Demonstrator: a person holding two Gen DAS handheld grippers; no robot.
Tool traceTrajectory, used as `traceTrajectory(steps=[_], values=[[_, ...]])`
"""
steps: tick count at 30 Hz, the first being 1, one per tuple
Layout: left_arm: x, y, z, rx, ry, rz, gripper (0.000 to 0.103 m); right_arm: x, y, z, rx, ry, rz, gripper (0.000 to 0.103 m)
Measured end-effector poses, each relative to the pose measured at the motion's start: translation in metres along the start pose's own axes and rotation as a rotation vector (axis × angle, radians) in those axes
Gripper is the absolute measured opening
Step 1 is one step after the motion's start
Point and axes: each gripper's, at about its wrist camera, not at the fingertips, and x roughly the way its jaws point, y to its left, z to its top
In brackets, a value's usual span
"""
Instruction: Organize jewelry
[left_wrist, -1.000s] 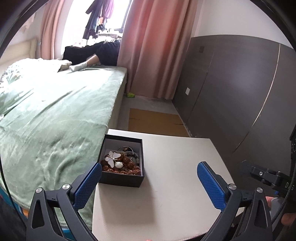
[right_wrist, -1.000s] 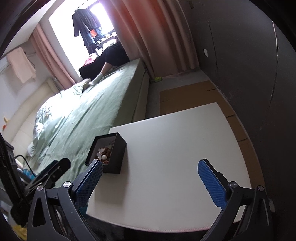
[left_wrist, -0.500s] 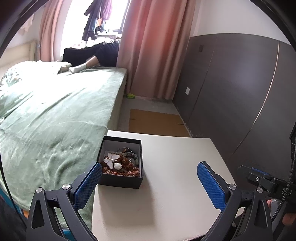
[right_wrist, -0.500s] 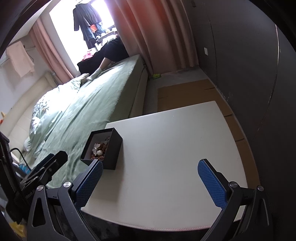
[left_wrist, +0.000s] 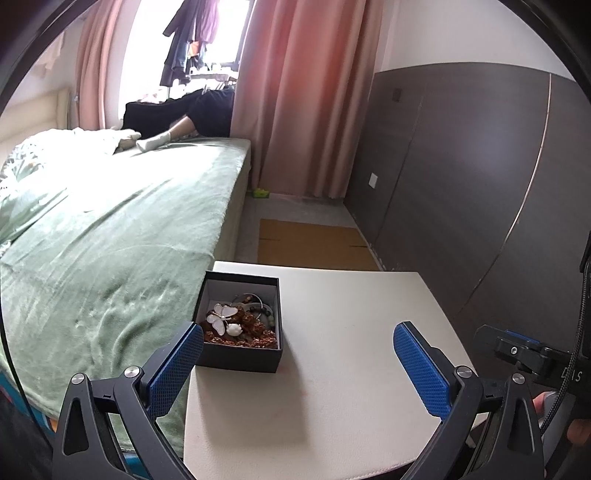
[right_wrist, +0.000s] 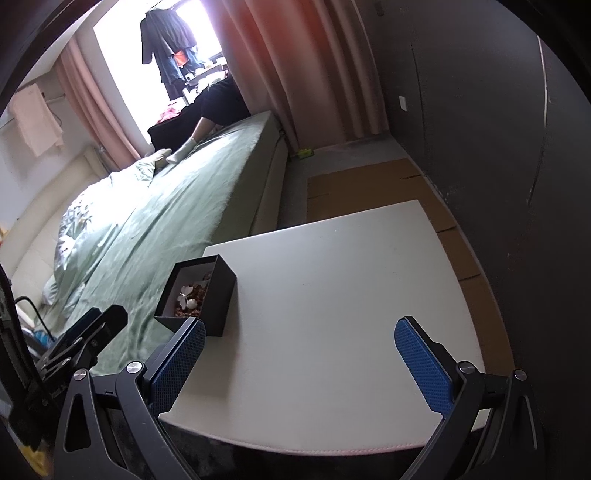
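The box (left_wrist: 240, 325) with jewelry (left_wrist: 238, 325) stood on the table (left_wrist: 332, 369), at its edge near the bed (left_wrist: 110, 240). The left gripper (left_wrist: 297, 363) and the right gripper (right_wrist: 299, 363) were wide and empty.

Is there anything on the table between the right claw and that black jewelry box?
No, only bare white table lies between the right gripper and the box, seen from the right wrist.

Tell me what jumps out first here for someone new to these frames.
The open black box near the white table's bed-side edge, heaped with jewelry topped by a white butterfly piece. Then the blue-padded left gripper and right gripper, both spread wide and empty over the table. Behind lie a green bed and pink curtains.
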Motion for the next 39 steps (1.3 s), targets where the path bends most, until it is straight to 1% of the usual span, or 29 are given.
traceTrajectory(steps=[11, 20, 24, 27, 39], values=[[0.003, -0.006, 0.000, 0.014, 0.013, -0.008, 0.103, -0.002, -0.004, 0.003, 0.003, 0.008, -0.021, 0.103], [0.002, -0.006, 0.001, 0.009, 0.003, -0.001, 0.103, -0.003, -0.004, 0.005, -0.007, 0.016, -0.044, 0.103], [0.002, -0.006, 0.001, 0.006, 0.008, -0.009, 0.102, -0.003, -0.002, 0.005, -0.010, 0.022, -0.045, 0.103], [0.001, -0.007, 0.001, 0.005, 0.008, -0.039, 0.102, -0.003, 0.000, 0.004, -0.017, 0.027, -0.051, 0.103], [-0.002, -0.012, -0.002, 0.020, 0.005, -0.038, 0.102, -0.004, -0.004, 0.003, -0.013, 0.038, -0.065, 0.103]])
